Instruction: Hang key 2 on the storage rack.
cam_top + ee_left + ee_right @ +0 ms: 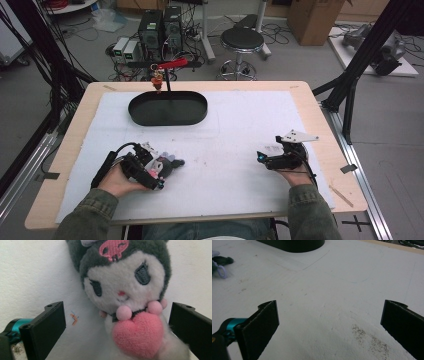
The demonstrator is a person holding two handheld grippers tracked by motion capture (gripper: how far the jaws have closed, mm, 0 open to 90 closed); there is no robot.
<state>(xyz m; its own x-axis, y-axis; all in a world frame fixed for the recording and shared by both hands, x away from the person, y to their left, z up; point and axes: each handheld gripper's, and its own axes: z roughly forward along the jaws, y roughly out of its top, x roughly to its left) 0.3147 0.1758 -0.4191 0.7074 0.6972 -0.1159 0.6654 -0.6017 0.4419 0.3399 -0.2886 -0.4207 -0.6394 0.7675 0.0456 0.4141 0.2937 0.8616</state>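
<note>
A plush toy (pixel 169 164) with a grey hood, a white face and a pink heart (pixel 137 335) lies on the white mat at the front left. My left gripper (pixel 158 174) is down at the toy, open, with a jaw on each side of it and a gap to each. In the left gripper view the toy (pixel 125 287) lies face up between the black jaws of my left gripper (pixel 117 330). My right gripper (pixel 263 160) rests low at the front right, open. Between the jaws of my right gripper (pixel 329 327) is only bare mat.
A black oval tray (pixel 167 119) sits at the back middle of the mat (pixel 240 125), with a thin post carrying a red clip (pixel 172 64) behind it. In the right gripper view the tray (pixel 292 243) is at the top and part of the toy (pixel 219 263) at the upper left.
</note>
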